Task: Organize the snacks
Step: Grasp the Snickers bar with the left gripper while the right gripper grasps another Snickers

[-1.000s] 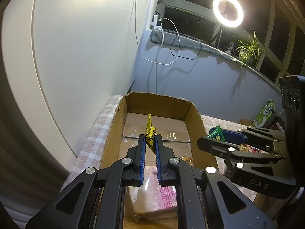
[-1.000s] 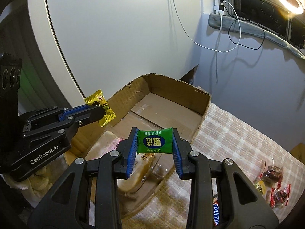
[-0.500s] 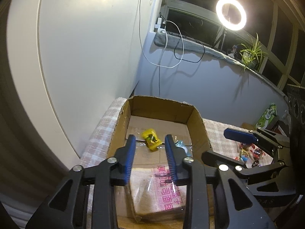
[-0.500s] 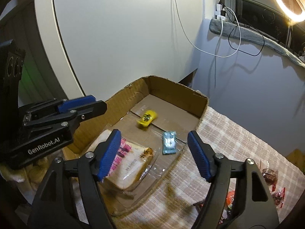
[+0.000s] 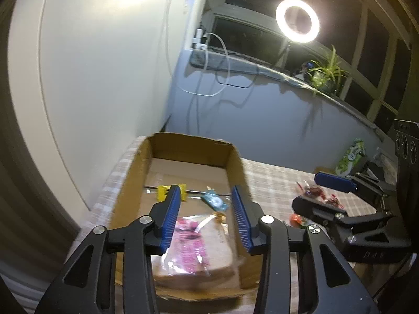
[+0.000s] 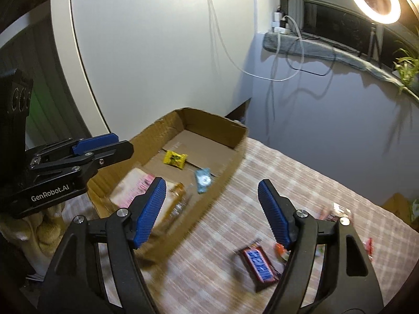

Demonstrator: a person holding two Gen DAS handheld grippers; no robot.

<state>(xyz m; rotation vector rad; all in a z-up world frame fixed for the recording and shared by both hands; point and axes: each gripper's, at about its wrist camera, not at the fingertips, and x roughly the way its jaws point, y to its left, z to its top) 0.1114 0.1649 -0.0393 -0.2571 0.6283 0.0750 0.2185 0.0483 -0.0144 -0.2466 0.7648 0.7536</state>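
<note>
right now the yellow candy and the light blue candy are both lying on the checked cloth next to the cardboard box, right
Not quite. The yellow candy and the light blue candy are both lying inside the cardboard box, on its floor, not on the checked cloth beside it. The right wrist view shows this most clearly.

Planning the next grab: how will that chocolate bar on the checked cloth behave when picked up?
The chocolate bar lies flat, so it probably won't roll. Its glossy wrapper may slip a little. It looks small and likely light, fairly stiff.

ring light [image 5: 297, 20] lit | potted plant [image 5: 326, 72] on sill | white cable [image 6: 264, 76] hanging
</note>
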